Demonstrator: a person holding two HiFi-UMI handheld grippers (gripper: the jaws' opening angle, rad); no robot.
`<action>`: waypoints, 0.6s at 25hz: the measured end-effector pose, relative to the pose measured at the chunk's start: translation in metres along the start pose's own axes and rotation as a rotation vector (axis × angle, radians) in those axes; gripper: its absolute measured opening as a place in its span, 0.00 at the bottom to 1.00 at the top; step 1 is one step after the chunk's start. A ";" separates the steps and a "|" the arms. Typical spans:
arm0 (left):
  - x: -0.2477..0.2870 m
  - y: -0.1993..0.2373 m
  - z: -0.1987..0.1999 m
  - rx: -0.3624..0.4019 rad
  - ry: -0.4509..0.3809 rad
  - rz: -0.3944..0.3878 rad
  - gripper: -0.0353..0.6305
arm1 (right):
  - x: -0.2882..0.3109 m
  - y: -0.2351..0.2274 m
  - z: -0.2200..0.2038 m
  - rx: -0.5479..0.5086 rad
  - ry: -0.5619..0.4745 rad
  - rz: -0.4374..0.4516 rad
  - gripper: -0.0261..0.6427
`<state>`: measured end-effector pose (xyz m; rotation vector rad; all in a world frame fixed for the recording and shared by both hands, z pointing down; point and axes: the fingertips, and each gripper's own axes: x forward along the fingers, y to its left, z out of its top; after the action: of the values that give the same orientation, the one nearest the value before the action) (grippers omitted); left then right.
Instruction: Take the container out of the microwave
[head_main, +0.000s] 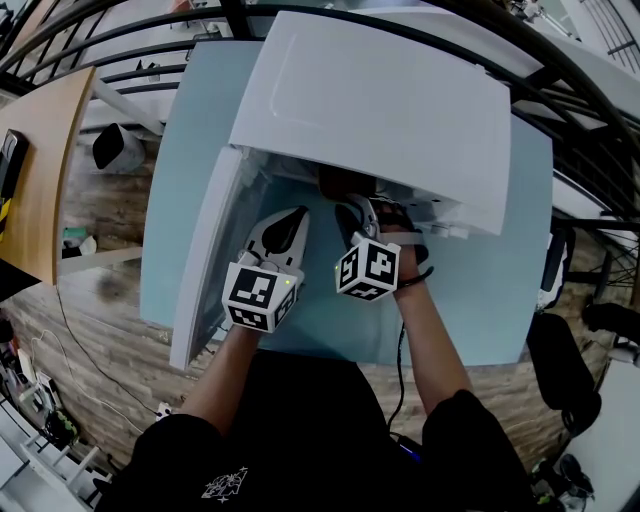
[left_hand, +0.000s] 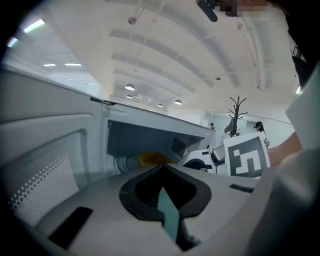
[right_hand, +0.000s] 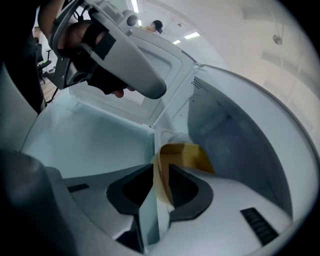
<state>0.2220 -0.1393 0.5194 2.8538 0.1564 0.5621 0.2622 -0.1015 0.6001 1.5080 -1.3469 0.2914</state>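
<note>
Container: yellow (right_hand: 187, 155), inside the microwave (head_main: 380, 110), deep in the cavity; the left gripper view also shows it there.
Right gripper (right_hand: 160, 172): reaches into the cavity, jaws a little apart. The container's thin rim stands between them, close against one pad with a gap at the other, so it is not clamped.
Left gripper (left_hand: 161, 172): jaws together at the tips, holding nothing. It is at the opening, just left of the right gripper, aimed inward.
Door (head_main: 205, 270): swung open to the left.
Microwave: white, on a pale blue table (head_main: 470, 300).
</note>
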 end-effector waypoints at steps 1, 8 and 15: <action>0.000 0.000 0.000 0.000 0.000 -0.001 0.06 | 0.001 0.001 0.000 -0.012 0.007 0.009 0.18; -0.001 0.003 0.000 0.002 0.000 -0.003 0.06 | 0.010 0.004 0.000 -0.054 0.040 0.047 0.14; -0.001 0.004 0.000 -0.006 0.005 -0.010 0.06 | 0.010 0.004 0.004 -0.071 0.044 0.053 0.09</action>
<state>0.2216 -0.1437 0.5199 2.8450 0.1696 0.5661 0.2603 -0.1093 0.6082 1.4006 -1.3502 0.3059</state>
